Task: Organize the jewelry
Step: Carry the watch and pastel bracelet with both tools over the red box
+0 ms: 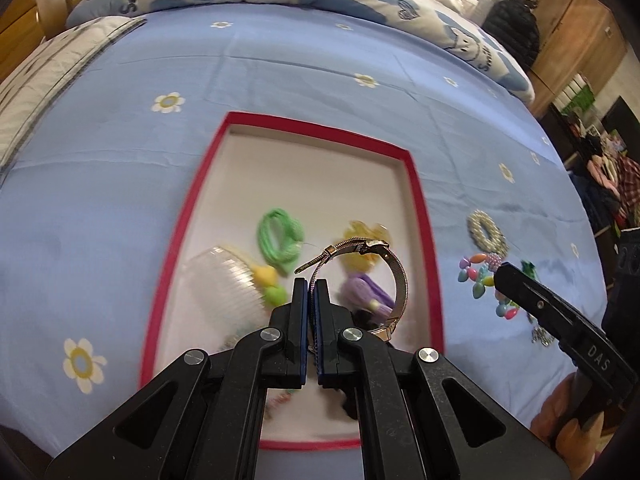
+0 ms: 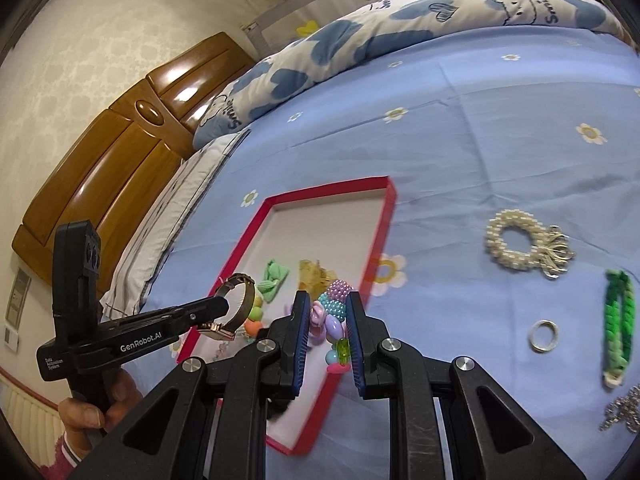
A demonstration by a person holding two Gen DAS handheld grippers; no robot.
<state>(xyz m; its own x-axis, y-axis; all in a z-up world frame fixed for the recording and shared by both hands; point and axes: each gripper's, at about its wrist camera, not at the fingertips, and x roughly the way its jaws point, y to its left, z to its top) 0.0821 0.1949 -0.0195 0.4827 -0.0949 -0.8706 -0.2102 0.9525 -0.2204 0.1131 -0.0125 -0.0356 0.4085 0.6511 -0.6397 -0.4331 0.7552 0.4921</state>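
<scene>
Motion blur smears the clear comb (image 1: 224, 276) and tray (image 1: 416, 184) contents — silver chain (image 2: 624, 408) cut off at right edge.

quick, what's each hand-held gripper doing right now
Left hand-held gripper: closed on the watch strap, over the red box.
Right hand-held gripper: holding the bead bracelet.

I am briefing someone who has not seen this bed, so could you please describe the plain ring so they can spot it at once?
Start at the red-rimmed tray on the blue bedsheet and look to its right. Below the pearl loop and just left of the green braided band lies the ring. It is the only small, plain silver circle, bare of beads or braid.
</scene>
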